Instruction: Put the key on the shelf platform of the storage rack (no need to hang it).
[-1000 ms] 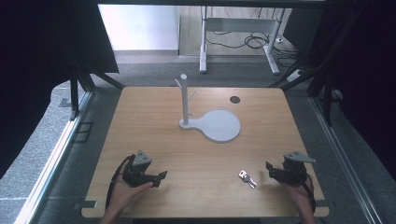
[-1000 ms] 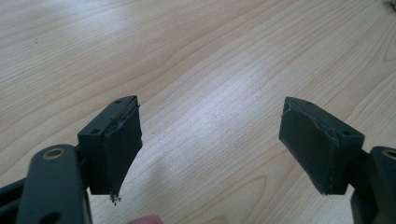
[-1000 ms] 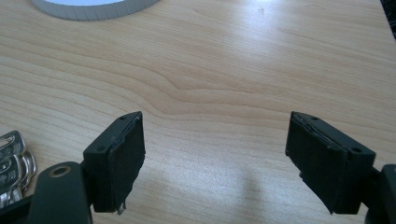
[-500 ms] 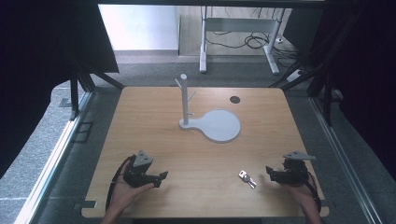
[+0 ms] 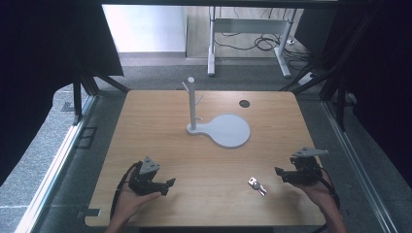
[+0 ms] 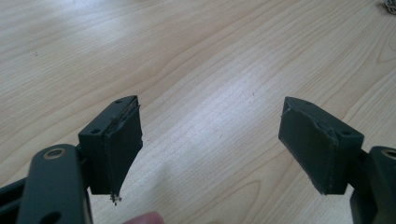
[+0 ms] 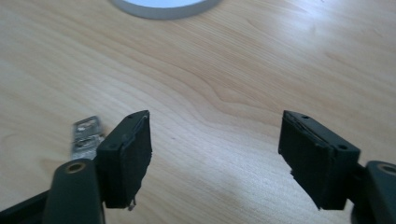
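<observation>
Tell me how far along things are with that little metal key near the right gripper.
Nothing looks done: the key lies flat on the table, apart from the stand. The right gripper sits beside it, jaws apart, empty; the left gripper is open too. Grasping and moving remain.

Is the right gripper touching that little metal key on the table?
Apart. The high view shows bare wood between the right gripper and the key.

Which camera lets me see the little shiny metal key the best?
The high view: the small silver metal key lies whole on the wooden table. The right gripper view catches part of it beside a black jaw; the left gripper view, a sliver at the top corner.
</observation>
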A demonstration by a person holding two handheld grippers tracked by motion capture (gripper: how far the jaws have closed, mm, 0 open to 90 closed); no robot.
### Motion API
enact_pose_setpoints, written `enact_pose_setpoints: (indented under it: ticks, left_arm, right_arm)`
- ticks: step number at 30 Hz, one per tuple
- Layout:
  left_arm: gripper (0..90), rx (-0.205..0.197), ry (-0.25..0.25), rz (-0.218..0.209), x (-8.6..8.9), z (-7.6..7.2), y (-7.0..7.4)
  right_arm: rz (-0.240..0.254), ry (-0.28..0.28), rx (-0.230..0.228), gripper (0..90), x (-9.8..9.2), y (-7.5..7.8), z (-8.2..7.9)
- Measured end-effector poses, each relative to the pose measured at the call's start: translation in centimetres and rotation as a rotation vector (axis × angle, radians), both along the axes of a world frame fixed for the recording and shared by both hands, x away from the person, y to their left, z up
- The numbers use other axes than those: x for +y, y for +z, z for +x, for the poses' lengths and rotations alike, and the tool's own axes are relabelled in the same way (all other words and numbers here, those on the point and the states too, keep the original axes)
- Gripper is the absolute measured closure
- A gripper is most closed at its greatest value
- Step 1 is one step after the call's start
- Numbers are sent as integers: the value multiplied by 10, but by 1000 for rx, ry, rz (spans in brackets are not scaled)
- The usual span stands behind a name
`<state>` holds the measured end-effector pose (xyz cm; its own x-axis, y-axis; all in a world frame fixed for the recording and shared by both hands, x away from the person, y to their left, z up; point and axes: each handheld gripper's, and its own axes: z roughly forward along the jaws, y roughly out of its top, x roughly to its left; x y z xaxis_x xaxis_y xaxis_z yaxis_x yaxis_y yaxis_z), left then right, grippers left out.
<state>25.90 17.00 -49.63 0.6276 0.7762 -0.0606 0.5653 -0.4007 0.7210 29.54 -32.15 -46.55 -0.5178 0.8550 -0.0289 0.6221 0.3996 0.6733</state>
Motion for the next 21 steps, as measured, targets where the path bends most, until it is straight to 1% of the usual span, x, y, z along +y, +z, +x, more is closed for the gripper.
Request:
enact_pose_setpoints:
  ticks: [1,2,3,5,8,11,14,17,19,20,21]
  left_arm:
    - [217,-1,1,0,0,0,0]
    - [217,-1,2,-1,0,1,0]
    - [217,1,2,-1,0,1,0]
    - [217,7,-4,8,-2,2,-1]
    - [217,13,-16,16,-4,2,-2]
    - [216,13,-20,12,-4,1,-1]
    - [216,13,-23,2,-2,0,1]
    - [216,20,-19,1,-2,1,0]
    - [216,23,-22,8,-3,1,-1]
    - [216,27,-23,8,-3,1,-2]
    - [216,27,-26,8,-4,1,-2]
  right_arm:
    - [0,0,0,278,0,0,0]
    - [-24,35,14,309,5,7,0]
    - [-24,35,14,309,5,7,0]
    - [-40,58,25,324,10,12,-1]
    - [-67,90,54,334,17,19,-2]
    - [-83,116,71,335,23,24,-2]
    - [-122,135,85,334,33,29,-2]
    - [-128,146,92,344,37,30,-1]
    - [-134,161,106,357,40,29,0]
    - [-140,176,124,366,44,27,1]
    - [-140,176,124,366,44,27,1]
